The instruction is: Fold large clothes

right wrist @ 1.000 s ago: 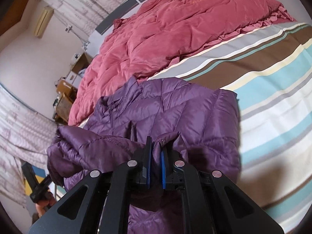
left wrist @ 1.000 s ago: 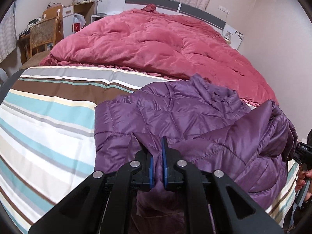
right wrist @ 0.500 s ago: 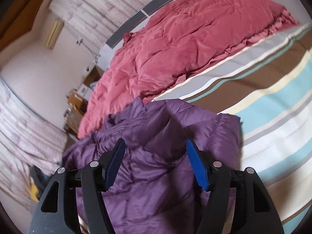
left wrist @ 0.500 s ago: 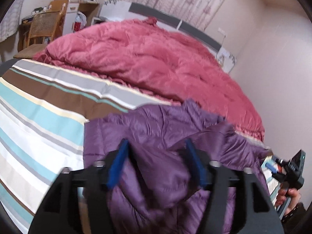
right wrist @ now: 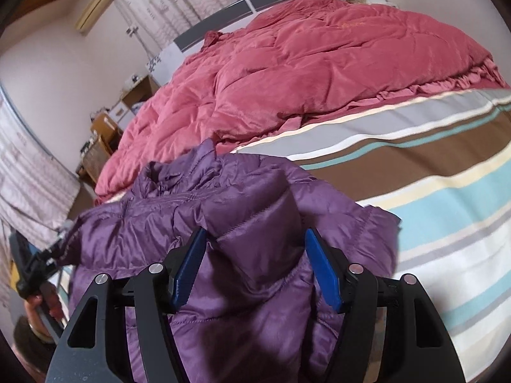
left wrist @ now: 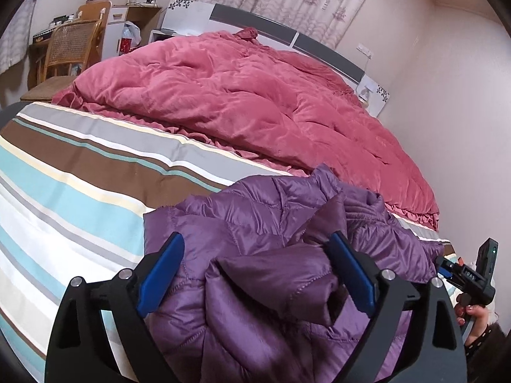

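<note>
A purple quilted puffer jacket (left wrist: pixel 274 223) lies on the striped bedsheet (left wrist: pixel 80 191) near the bed's front edge, a sleeve folded over its body. My left gripper (left wrist: pixel 257 271) is open, its blue pads apart on either side of the folded sleeve, not clamping it. In the right wrist view the jacket (right wrist: pixel 249 223) lies the same way, and my right gripper (right wrist: pixel 255 265) is open with its pads on either side of a folded part. The right gripper also shows at the left view's right edge (left wrist: pixel 472 274); the left gripper shows at the right view's left edge (right wrist: pixel 35 265).
A bunched pink comforter (left wrist: pixel 239 95) covers the far half of the bed. A headboard (left wrist: pixel 287 32) and curtains stand behind it. A wicker chair (left wrist: pixel 67 51) and a desk stand at the far left. A wall (left wrist: pixel 463 127) runs close along the right.
Both grippers were shut on jacket fabric one second ago. Both have opened and let go. The sleeve now lies folded over the jacket's body.
</note>
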`<state>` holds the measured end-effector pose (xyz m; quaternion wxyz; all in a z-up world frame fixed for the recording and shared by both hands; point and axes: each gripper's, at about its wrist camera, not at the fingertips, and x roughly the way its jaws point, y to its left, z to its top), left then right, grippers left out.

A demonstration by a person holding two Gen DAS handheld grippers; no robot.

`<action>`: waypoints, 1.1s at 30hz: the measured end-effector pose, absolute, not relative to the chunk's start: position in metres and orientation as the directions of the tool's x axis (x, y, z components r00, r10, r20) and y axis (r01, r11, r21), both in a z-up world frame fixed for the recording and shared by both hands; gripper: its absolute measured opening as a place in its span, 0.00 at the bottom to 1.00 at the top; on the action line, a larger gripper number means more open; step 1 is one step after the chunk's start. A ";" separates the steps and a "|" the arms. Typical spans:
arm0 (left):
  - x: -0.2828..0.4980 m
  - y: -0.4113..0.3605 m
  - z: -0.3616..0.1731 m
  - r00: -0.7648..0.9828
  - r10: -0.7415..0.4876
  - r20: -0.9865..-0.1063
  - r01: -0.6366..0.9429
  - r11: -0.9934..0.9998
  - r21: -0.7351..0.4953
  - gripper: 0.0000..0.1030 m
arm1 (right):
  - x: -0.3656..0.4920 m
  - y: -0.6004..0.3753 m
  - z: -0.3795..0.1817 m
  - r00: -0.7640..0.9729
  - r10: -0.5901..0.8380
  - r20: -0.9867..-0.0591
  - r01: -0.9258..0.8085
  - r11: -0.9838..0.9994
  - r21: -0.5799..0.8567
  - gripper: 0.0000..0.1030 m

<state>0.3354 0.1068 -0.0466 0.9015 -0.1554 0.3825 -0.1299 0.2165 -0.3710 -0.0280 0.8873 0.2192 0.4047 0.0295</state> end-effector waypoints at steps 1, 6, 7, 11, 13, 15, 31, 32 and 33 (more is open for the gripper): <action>0.336 0.108 -0.047 0.676 -0.366 -0.639 0.119 0.911 -0.395 0.90 | 0.219 -0.369 -0.028 0.668 0.222 -0.710 0.119 0.910 0.397 0.55; 0.327 0.115 -0.042 0.715 -0.444 -0.540 0.205 0.872 -0.445 0.95 | 0.224 -0.360 -0.034 0.654 0.196 -0.731 0.094 0.937 0.336 0.42; 0.327 0.114 -0.042 0.712 -0.451 -0.538 0.216 0.870 -0.442 0.95 | 0.224 -0.360 -0.036 0.654 0.196 -0.731 0.092 0.938 0.334 0.42; 0.331 0.104 -0.045 0.695 -0.459 -0.553 0.249 0.875 -0.415 0.95 | 0.226 -0.362 -0.042 0.652 0.200 -0.731 0.103 0.932 0.347 0.38; 0.337 0.095 -0.049 0.676 -0.442 -0.590 0.244 0.889 -0.386 0.95 | 0.226 -0.361 -0.043 0.653 0.195 -0.732 0.103 0.934 0.341 0.35; 0.343 0.086 -0.053 0.659 -0.417 -0.626 0.240 0.906 -0.350 0.86 | 0.226 -0.360 -0.043 0.655 0.190 -0.731 0.103 0.937 0.335 0.30; 0.337 0.088 0.010 0.705 -0.373 -0.604 0.213 0.923 -0.321 0.08 | 0.212 -0.360 0.036 0.733 0.143 -0.665 0.095 0.947 0.308 0.08; 0.339 0.086 0.014 0.714 -0.361 -0.600 0.207 0.928 -0.311 0.08 | 0.215 -0.360 0.040 0.736 0.135 -0.664 0.110 0.943 0.313 0.08; 0.342 0.084 0.015 0.720 -0.349 -0.600 0.198 0.932 -0.305 0.08 | 0.219 -0.360 0.042 0.736 0.124 -0.666 0.124 0.942 0.313 0.08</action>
